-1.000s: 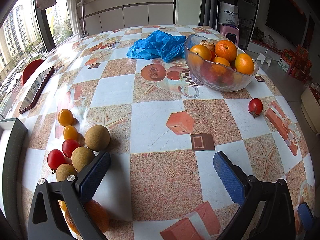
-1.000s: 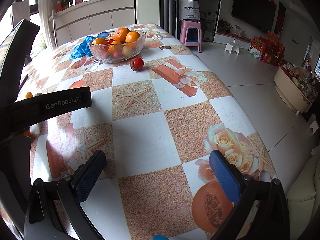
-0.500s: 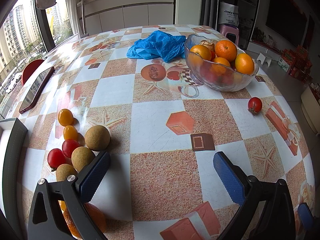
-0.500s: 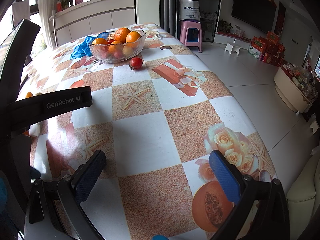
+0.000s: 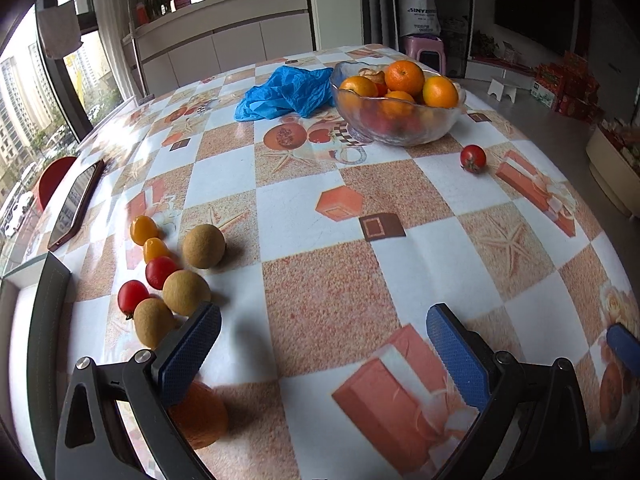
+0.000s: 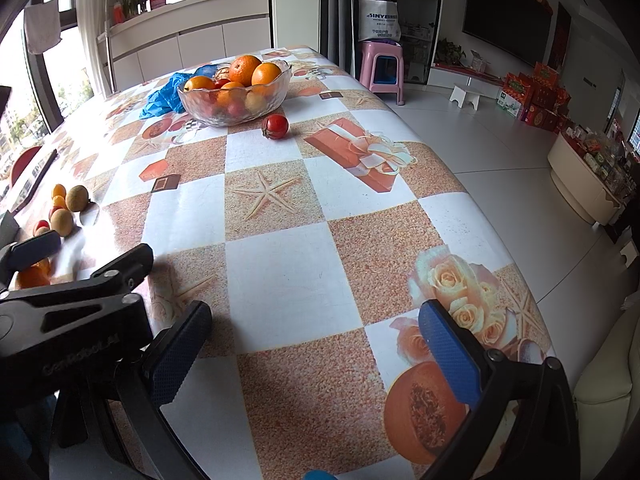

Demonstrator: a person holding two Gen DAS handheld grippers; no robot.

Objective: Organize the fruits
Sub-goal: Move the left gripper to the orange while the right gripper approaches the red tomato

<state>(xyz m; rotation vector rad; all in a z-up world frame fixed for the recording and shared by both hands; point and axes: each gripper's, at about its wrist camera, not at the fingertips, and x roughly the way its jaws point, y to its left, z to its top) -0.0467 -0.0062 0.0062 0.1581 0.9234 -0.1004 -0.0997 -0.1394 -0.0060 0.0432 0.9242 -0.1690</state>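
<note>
Both hand-held grippers, left (image 5: 322,344) and right (image 6: 316,344), hang spread and hold nothing above the tabletop (image 5: 320,292). An orange (image 5: 200,416) lies under the left one's left finger, beside small fruits (image 5: 176,268). Farther off, a tomato (image 5: 473,158) sits just beside the fruit bowl (image 5: 396,124).

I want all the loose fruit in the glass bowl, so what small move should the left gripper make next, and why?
Probably ease the open, empty left gripper left toward the nearest brown fruit; it lies loose on the table, outside the glass bowl.
</note>
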